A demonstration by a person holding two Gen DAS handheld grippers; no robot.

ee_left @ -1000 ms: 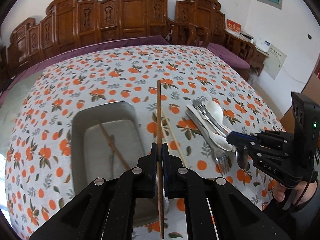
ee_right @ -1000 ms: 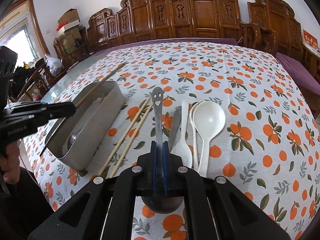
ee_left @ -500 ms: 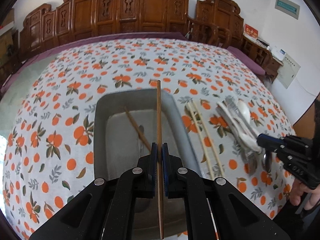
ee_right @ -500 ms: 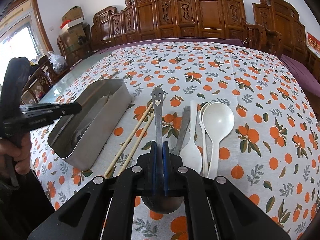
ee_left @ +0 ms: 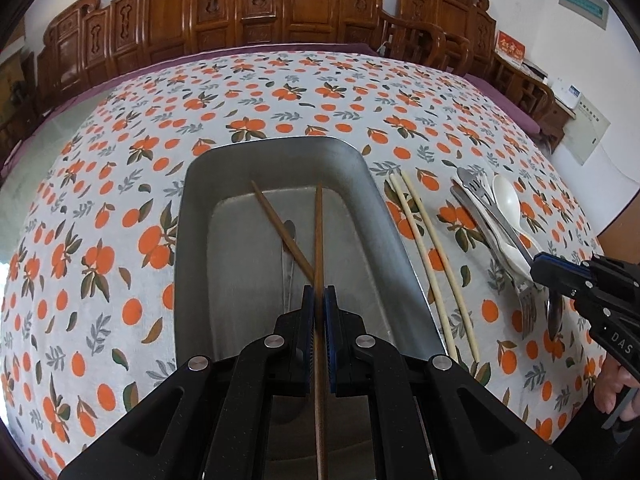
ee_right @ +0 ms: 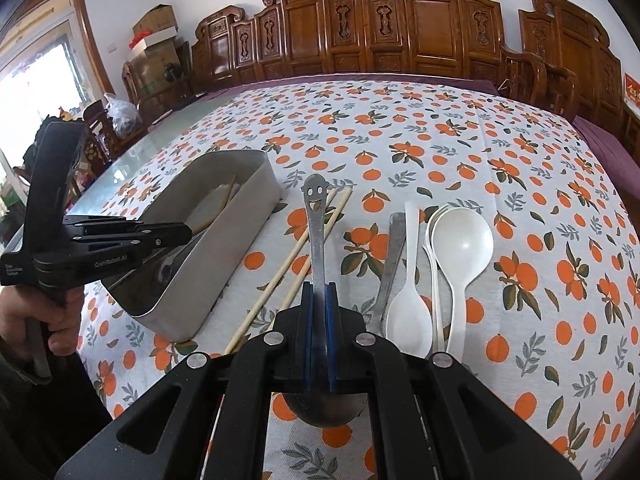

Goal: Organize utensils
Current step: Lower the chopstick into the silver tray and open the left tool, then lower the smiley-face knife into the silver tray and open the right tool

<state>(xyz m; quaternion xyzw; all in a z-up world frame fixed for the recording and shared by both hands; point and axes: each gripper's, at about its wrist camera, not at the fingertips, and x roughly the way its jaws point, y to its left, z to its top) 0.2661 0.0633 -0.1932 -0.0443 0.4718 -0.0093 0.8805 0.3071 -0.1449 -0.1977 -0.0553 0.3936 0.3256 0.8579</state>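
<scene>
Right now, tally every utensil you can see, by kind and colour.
dark chopsticks: 2
pale chopsticks: 2
white spoons: 3
metal spoon: 1
metal fork: 1
metal piece in tray, kind unclear: 1
Total: 10

You can count two dark brown chopsticks (ee_left: pixel 318 236), two pale chopsticks (ee_left: pixel 430 256), one metal tray (ee_left: pixel 276 160), one metal spoon with a smiling face (ee_right: pixel 316 224), three white plastic spoons (ee_right: pixel 460 244) and two grippers (ee_left: pixel 319 300). In the utensil pile at the right of the left wrist view you see at least one fork (ee_left: pixel 528 310).
</scene>
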